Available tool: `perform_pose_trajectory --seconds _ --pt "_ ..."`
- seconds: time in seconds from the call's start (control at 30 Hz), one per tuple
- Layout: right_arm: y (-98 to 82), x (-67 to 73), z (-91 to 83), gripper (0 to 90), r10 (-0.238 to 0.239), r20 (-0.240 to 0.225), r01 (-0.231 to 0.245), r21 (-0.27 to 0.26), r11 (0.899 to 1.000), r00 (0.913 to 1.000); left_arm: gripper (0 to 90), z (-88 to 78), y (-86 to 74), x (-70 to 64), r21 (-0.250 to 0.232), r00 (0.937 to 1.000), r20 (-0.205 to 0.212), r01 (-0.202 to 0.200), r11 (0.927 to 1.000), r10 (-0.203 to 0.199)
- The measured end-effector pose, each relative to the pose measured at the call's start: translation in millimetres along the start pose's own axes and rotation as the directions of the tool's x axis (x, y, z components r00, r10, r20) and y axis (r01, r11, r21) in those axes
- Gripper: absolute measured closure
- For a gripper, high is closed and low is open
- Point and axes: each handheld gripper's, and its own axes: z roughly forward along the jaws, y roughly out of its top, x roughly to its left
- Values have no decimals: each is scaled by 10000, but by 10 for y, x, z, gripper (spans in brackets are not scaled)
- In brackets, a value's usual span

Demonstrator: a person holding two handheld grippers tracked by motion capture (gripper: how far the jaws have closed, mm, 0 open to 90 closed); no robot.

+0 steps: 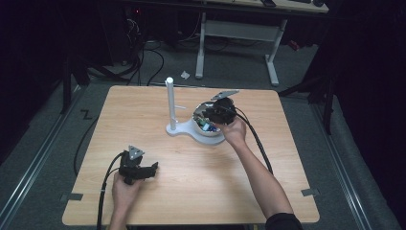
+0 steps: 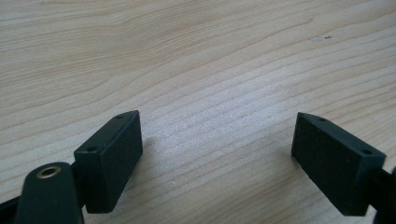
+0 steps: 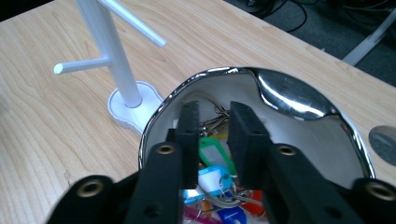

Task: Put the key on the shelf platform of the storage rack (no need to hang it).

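— Why is your right gripper (image 3: 212, 140) down inside that shiny chrome bowl (image 3: 299, 100)?

— I'm after the heap of key tags with plastic fobs (image 3: 212, 161) at its bottom: green, light blue, orange, pink, all tangled with metal rings. My jaws stand a narrow gap apart, straddling the green tag without pressing on it, so I hold nothing yet. I judge the narrow gap is so that I can single out one ring instead of scooping the lot.

— And the white stand with the upright post and side pegs (image 3: 109, 60)?

— It stands just beside the bowl on the light wooden table (image 1: 191, 163), sharing its white base. I'd guess the pegs are there to hang the keys on.

— What's your left gripper (image 2: 217, 161) doing?

— It rests low over bare wood near my edge of the table, jaws wide apart, nothing between them. I keep it parked well clear of the bowl.

— Anything you can't make out?

— How many keys there are; my own jaws cover the middle of the heap, and from above my gripper hides most of the bowl's inside.
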Motion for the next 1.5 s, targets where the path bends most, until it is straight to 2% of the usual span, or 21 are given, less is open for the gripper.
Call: perform_pose_trajectory --seconds 0.13,0.2,0.47,0.67,0.83,0.9,1.13,1.3,1.4,1.5 --pt "-53 -19 -68 675 260 -102 -262 -197 9995 9996 170 0 0 0 -6 10000 7 1 10000 -1" --pt "-93 -34 -138 634 400 -153 -405 -348 9986 9991 170 0 0 0 0 10000 4 -7 10000 7" --pt "-223 -112 -433 565 919 -20 -918 -864 9920 9958 172 0 0 -2 2 10000 -13 -10 10000 10" --pt "-301 -157 -636 539 1118 106 -1102 -1026 9886 9937 176 0 0 -5 5 10000 -46 -19 10000 19" --pt "-384 -181 -812 531 1427 237 -1378 -1457 9797 9895 176 0 0 -5 6 10000 -49 -21 10000 21" --pt "-409 -189 -859 522 1537 228 -1490 -1421 9786 9879 176 0 0 -5 7 10000 -55 -19 10000 19" --pt "-486 -165 -1071 521 1410 503 -1311 -1638 9777 9887 176 0 0 -4 0 10000 -43 -9 10000 9" --pt "-559 -162 -1240 515 1466 581 -1353 -1660 9768 9875 176 -1 0 -5 7 10000 -54 -20 10000 20" --pt "-580 -145 -1328 514 1321 631 -1194 -1743 9774 9892 177 0 0 -6 6 10000 -59 -19 10000 19" --pt "-653 -122 -1398 514 1370 709 -1215 -1896 9743 9880 177 -1 0 -4 2 10000 -53 -14 10000 14"
